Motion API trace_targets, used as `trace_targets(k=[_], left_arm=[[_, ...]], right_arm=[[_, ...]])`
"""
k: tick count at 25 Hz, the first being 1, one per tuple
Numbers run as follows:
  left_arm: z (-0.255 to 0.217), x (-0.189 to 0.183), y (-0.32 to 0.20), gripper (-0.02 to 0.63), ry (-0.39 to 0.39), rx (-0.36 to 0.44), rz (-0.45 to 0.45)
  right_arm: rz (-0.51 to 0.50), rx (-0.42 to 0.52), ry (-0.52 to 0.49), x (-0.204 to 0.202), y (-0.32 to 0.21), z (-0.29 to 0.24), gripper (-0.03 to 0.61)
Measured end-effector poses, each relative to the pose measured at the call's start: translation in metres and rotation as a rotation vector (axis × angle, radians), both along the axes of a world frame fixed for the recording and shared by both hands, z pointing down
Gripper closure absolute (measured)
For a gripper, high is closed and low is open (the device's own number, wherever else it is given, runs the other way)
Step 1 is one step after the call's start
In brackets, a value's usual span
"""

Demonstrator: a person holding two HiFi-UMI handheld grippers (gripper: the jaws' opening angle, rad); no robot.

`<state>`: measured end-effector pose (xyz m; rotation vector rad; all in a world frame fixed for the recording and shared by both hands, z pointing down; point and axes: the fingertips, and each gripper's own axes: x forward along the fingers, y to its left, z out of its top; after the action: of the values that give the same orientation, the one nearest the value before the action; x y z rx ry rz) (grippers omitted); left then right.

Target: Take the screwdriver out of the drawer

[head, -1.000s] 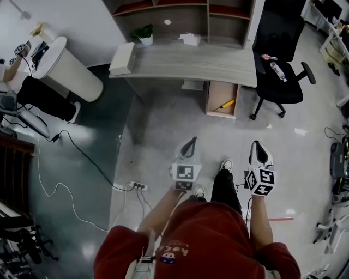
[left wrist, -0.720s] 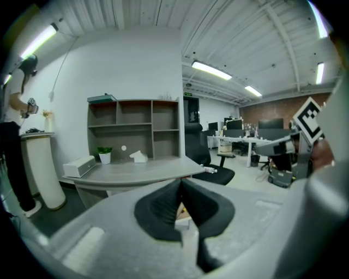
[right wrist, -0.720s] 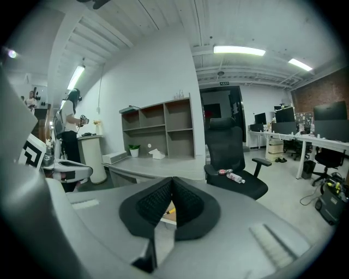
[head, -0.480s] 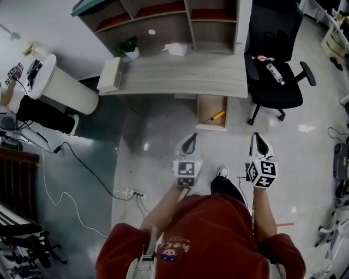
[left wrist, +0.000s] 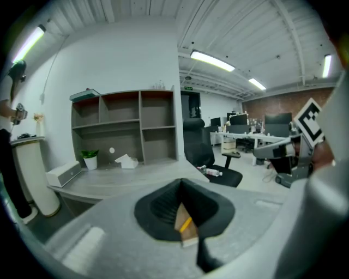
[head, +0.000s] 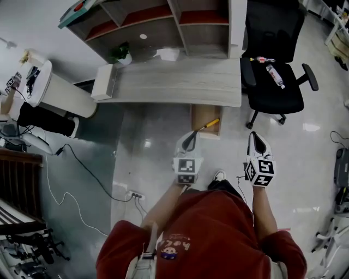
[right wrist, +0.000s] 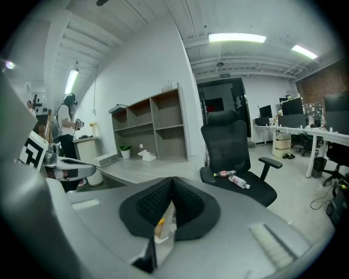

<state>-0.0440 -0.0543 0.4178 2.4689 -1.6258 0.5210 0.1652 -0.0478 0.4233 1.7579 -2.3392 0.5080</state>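
Observation:
The screwdriver (head: 210, 124), with a yellow handle, lies slantwise in the open wooden drawer (head: 197, 116) that sticks out from under the grey desk (head: 174, 82). My left gripper (head: 190, 138) is shut and empty, its tips just short of the drawer's front edge in the head view. My right gripper (head: 256, 138) is also shut and empty, off to the right of the drawer over bare floor. In the left gripper view the screwdriver (left wrist: 185, 224) shows through the gap below the closed left gripper (left wrist: 182, 184). In the right gripper view the screwdriver (right wrist: 161, 222) shows the same way below the right gripper (right wrist: 172, 182).
A black office chair (head: 272, 82) with a bottle (head: 274, 73) on its seat stands right of the drawer. A shelf unit (head: 163, 16) sits on the desk with a plant (head: 121, 54) and a tissue box (head: 166, 53). A power strip (head: 136, 195) and cables lie at left.
The person has walked toward the desk. Both shut grippers have come closer to the open drawer, and the left one now reaches its front edge.

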Motion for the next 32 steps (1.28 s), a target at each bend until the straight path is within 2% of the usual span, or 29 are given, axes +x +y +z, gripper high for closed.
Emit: trace_targets(k=[9,16,25,32], left_arm=[[-0.002,0.031,-0.041,0.615,-0.01,0.001,-0.019],[0.018,0.023,-0.068,0.615,-0.031,-0.043,-0.026],[0.038,0.019,-0.124,0.615,-0.013,-0.071,0.027],[0.06,0.017,-0.149,0.615,-0.01,-0.124,0.081]], right_arm=[[-0.027,-0.006,-0.019,0.026,-0.046,0.007,0.578],[-0.058,-0.035,-0.008,0.014,-0.074,0.019,0.578],[-0.053,-0.078,0.024,-0.002,-0.125,0.037,0.578],[-0.052,-0.129,0.034,-0.017,-0.149,0.058,0.578]])
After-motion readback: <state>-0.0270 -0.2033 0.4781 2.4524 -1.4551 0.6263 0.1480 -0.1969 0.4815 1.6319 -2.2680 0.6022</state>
